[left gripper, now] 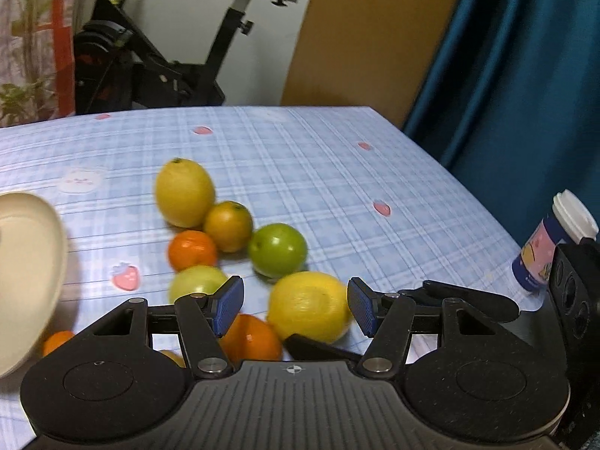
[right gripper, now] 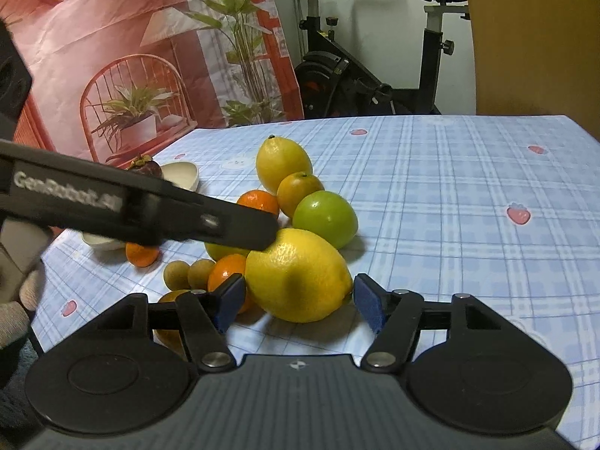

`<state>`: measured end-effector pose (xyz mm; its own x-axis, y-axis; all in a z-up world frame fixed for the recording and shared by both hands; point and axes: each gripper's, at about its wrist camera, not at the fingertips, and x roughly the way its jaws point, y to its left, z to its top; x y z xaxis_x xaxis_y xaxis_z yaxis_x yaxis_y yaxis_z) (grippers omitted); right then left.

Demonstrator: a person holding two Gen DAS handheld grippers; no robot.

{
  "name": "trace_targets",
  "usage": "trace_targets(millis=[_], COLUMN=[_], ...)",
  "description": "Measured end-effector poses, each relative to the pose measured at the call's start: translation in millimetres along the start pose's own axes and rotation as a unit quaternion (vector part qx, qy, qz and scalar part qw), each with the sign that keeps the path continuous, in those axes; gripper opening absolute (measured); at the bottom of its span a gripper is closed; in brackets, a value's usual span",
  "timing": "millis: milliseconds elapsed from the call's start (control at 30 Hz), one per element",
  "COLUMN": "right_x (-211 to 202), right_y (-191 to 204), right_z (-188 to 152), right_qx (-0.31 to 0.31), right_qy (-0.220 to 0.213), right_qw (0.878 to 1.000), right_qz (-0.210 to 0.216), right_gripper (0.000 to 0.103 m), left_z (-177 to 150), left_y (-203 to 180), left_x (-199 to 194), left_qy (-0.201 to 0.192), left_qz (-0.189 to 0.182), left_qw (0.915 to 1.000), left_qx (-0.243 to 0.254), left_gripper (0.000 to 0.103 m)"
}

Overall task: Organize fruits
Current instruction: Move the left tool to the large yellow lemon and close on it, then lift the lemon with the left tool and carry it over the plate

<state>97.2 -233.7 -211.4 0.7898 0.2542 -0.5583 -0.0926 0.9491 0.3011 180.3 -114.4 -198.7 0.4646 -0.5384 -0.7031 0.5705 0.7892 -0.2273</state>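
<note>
1. Near lemon (right gripper: 298,275) is lying on the blue plaid tablecloth (right gripper: 468,202) at the front of the fruit cluster, sitting between the pads of the right gripper (right gripper: 299,305).
2. Right gripper's jaws are standing partly open; the far pad is showing a sliver of gap to the lemon, and the near pad's contact I cannot tell. Nothing is being lifted.
3. Left gripper (left gripper: 294,309) is hovering over the same lemon, jaws partly open and empty; in the right wrist view one black finger (right gripper: 240,228) is crossing above the fruit.
4. Behind the lemon, a green apple (right gripper: 325,218) is resting against it; a small yellow-orange citrus (right gripper: 299,192) and a second lemon (right gripper: 283,163) are sitting further back, touching.
5. Tangerines (right gripper: 258,202) and two brown longans (right gripper: 189,273) are crowding the left side.
6. A cream bowl (right gripper: 183,174) is sitting well left, a mangosteen (right gripper: 144,167) beside it.
7. A printed cup with white lid (left gripper: 555,240) is standing at the table's right edge.
</note>
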Motion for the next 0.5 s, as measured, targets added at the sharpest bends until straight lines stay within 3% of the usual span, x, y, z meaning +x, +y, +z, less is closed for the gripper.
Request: trace_targets(millis=[500], right_x=[4], right_y=[-9], right_z=[-3], right_qx=[0.029], right_qy=[0.005], right_qw=[0.999], right_qz=[0.026], right_gripper=[0.067], left_z=[-5], left_y=[-4], left_x=[24], left_qy=[0.02], left_qz=[-0.01], left_qw=[0.9997], left_qx=[-0.003], left_gripper=[0.062])
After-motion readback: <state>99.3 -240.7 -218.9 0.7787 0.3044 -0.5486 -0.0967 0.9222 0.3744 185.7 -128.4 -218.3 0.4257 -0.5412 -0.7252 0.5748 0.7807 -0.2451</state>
